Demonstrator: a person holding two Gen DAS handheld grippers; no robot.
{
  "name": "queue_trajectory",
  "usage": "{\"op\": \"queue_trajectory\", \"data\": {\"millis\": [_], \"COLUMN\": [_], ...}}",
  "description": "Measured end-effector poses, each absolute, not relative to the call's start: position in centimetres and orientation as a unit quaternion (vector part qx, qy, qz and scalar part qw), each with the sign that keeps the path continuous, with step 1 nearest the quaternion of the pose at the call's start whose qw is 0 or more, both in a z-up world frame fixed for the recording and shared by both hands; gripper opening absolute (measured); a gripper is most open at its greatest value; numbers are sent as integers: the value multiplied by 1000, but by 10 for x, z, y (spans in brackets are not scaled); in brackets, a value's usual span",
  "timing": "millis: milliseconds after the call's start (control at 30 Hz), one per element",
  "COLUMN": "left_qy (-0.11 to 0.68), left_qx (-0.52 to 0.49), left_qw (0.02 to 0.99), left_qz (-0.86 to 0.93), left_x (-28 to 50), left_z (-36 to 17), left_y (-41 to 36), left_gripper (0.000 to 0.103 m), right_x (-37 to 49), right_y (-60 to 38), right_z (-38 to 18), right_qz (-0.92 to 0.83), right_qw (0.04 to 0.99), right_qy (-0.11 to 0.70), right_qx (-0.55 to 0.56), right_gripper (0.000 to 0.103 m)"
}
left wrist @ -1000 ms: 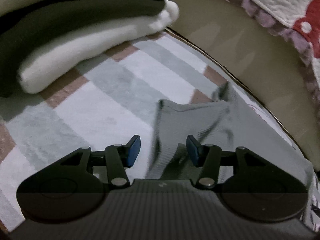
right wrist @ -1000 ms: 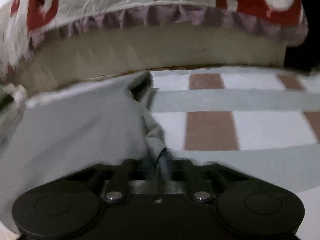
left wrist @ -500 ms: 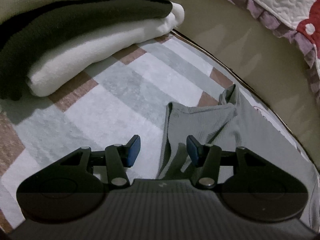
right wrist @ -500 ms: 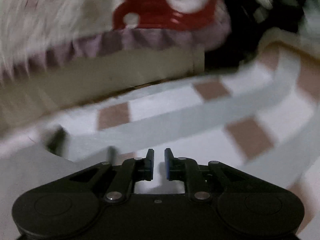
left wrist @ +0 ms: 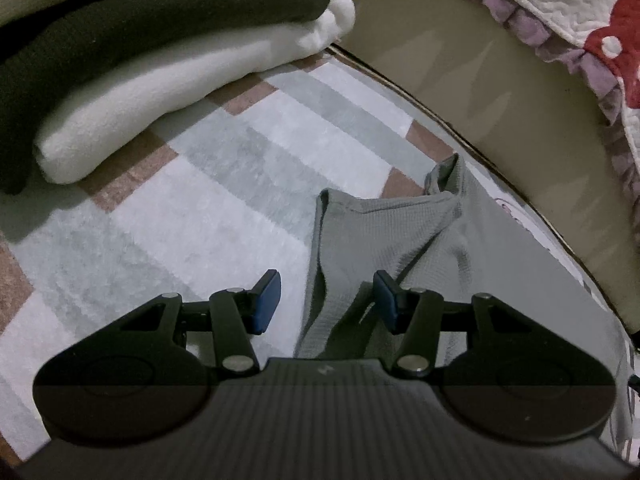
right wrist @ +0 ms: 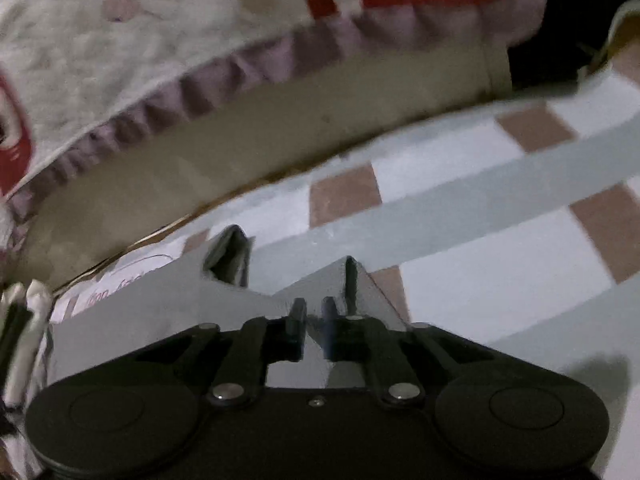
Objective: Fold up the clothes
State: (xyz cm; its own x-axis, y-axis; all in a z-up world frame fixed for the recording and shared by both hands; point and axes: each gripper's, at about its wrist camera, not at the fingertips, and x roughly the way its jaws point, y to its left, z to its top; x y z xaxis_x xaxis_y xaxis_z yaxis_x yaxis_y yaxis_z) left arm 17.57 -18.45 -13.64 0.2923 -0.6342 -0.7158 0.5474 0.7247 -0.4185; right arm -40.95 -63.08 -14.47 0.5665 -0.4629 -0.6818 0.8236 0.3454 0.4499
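A grey ribbed garment (left wrist: 384, 232) lies partly folded on the checked mat (left wrist: 224, 200), with one corner standing up near the bed base. My left gripper (left wrist: 326, 300) hovers open over its left edge; the cloth runs under the right blue pad (left wrist: 386, 300) and neither pad presses it. In the right wrist view the same garment (right wrist: 160, 304) spreads to the left, and a tented fold (right wrist: 352, 276) rises just past the fingertips. My right gripper (right wrist: 314, 320) is nearly shut and its jaws are closing, with grey cloth filling the narrow gap between them.
A stack of folded clothes (left wrist: 168, 60), white under dark and pale layers, sits at the mat's far left. The beige bed base (left wrist: 500, 92) and a quilted cover with red patches and a purple frill (right wrist: 200, 40) border the mat.
The right gripper let go of the garment, swung right over the bare mat with its jaws slightly apart, then came back onto a cloth fold. The left gripper stayed open in place.
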Motion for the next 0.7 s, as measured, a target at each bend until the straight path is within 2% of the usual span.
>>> {"op": "queue_trajectory", "data": {"millis": [167, 267, 300, 333, 433, 533, 633, 700], "left_qy": [456, 458, 458, 455, 447, 446, 449, 445], "left_qx": [-48, -46, -39, -33, -24, -39, -35, -24], "left_qw": [799, 797, 798, 801, 809, 812, 810, 808], "left_qz": [-388, -391, -389, -387, -380, -375, -375, -386], "left_x": [172, 171, 171, 171, 173, 179, 180, 177], "left_z": [-135, -138, -139, -139, -136, -135, -139, -141], "left_y": [-189, -196, -198, -199, -197, -191, -192, -196], "left_gripper": [50, 51, 51, 51, 51, 51, 53, 65], "right_x": [-394, -390, -387, -383, -380, -383, -368, -355], "right_y": [-634, -627, -626, -624, -616, -630, -637, -637], "right_z": [-154, -162, -162, -160, -141, -132, -139, -147], "right_qz": [-423, -418, -420, -425, -461, -480, -486, -489], "right_qw": [776, 788, 796, 803, 824, 821, 814, 808], "right_qy": [263, 258, 261, 271, 248, 228, 267, 297], "right_qx": [388, 371, 350, 317, 216, 210, 170, 139], "right_gripper": [31, 33, 31, 4, 4, 4, 4, 5]}}
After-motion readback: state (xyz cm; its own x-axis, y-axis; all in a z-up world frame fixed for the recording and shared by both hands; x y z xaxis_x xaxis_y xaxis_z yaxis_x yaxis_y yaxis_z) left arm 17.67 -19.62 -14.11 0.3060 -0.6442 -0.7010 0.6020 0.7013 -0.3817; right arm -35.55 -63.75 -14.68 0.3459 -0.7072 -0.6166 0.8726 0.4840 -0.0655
